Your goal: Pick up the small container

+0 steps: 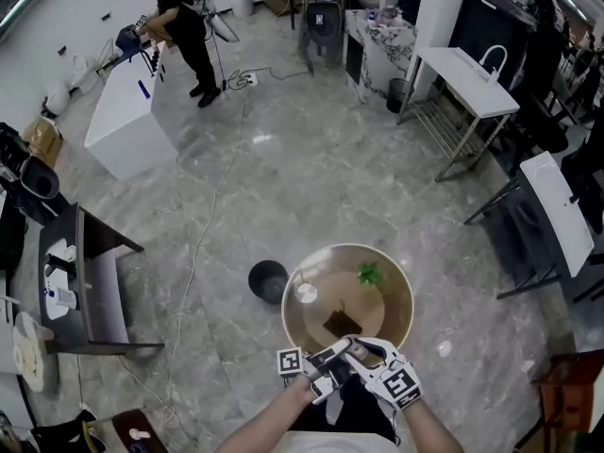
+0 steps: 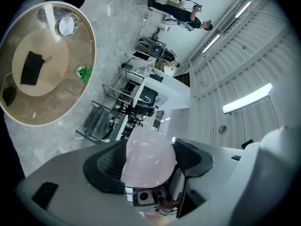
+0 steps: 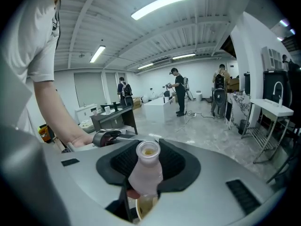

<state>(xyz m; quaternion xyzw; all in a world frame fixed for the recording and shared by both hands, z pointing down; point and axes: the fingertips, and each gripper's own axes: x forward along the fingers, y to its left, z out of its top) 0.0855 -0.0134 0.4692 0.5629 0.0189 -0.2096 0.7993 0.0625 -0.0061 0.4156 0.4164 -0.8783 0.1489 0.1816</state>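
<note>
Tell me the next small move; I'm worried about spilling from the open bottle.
Probably hold the right gripper shut on the small bottle and lift it neck-up. Its neck is open, with something yellowish showing inside. The left gripper is shut on a pale pink rounded piece, so it can't help.

- The small container (image 3: 146,171) is a translucent pale pink bottle with a narrow neck and an open, yellowish mouth. The right gripper (image 3: 146,175) clamps its body, neck pointing away.
- A smooth pale pink dome (image 2: 148,157) sits gripped in the left gripper (image 2: 149,166); whether it belongs to that bottle is unclear.
</note>
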